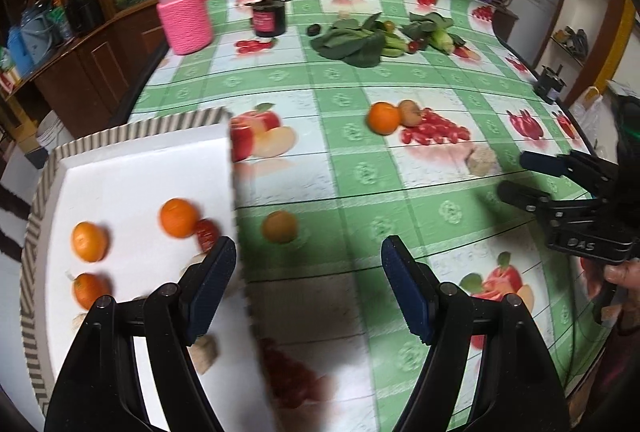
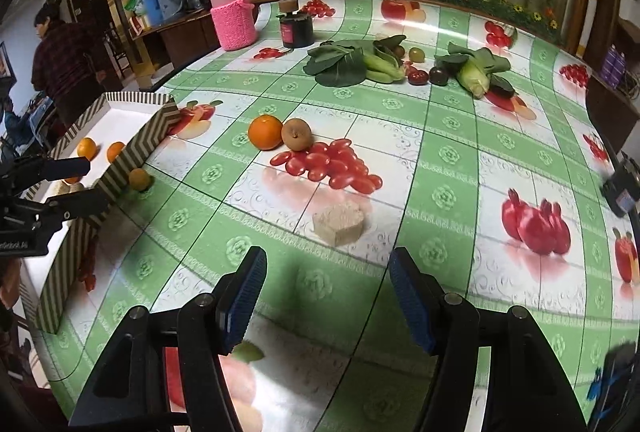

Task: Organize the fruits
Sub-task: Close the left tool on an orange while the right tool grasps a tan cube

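Both grippers empty, jaws spread: left gripper (image 1: 308,288) over box (image 1: 132,168) edge, right gripper (image 2: 328,296) above tablecloth. Three oranges (image 1: 178,218) inside box; stray orange (image 2: 265,132) touching kiwi (image 2: 296,135) mid-table. Risk: careless pinch rolls round fruit away.

Five oranges (image 1: 179,217), one kiwi (image 2: 296,135), one striped box (image 2: 138,146), two jars (image 2: 233,14).

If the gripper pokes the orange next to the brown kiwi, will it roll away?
Probably, a bit. The orange looks round and smooth and sits on a glossy tablecloth, so a sideways nudge would likely set it rolling. The kiwi seems to touch it on one side and may block it there. Its firm-looking peel suggests a gentle squeeze should hold it.
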A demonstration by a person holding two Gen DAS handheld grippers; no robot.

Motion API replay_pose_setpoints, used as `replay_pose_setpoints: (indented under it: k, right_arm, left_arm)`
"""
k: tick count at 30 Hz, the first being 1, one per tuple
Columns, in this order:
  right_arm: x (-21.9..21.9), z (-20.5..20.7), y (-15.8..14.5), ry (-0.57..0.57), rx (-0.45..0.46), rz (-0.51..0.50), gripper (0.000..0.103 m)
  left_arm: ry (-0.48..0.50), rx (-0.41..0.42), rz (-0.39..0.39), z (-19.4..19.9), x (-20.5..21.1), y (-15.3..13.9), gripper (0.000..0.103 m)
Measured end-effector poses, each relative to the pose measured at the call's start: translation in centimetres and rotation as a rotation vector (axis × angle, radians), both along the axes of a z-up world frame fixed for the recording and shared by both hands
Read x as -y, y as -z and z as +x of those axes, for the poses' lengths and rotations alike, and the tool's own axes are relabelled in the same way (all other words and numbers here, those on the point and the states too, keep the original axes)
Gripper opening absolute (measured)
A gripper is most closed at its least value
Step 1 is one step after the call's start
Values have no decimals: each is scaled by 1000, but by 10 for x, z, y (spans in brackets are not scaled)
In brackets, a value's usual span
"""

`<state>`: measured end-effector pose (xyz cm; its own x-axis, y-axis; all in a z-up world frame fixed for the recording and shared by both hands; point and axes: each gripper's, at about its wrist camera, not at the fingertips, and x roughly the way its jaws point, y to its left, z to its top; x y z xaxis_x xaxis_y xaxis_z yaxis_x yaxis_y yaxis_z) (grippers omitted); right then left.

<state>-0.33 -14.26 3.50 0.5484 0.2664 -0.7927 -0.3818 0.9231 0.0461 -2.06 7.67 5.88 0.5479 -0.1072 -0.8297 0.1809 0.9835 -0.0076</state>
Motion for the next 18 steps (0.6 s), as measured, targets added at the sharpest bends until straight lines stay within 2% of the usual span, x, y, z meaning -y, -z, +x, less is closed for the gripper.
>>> replay_pose_setpoints:
  k: [4, 6, 7, 8, 11, 18]
  right_arm:
    - [-4, 17, 7, 3, 2, -26, 67]
    - [-4, 27, 12, 5, -1, -23, 64]
    - [-5, 30, 15, 4, -12, -26, 52]
    - [-6, 34, 20, 4, -30, -42, 33]
    - [-5, 32, 22, 2, -18, -50, 34]
    - [11, 32, 20, 30, -21, 18, 34]
  left_arm:
    - [27, 1, 1, 12, 16, -1, 75]
    - [39, -6, -2, 21, 23, -1, 75]
    - [47, -12, -2, 26, 27, 0, 75]
    - [58, -19, 1, 31, 31, 1, 75]
    - [82, -30, 15, 48, 43, 4, 75]
    - [117, -33, 40, 87, 64, 17, 75]
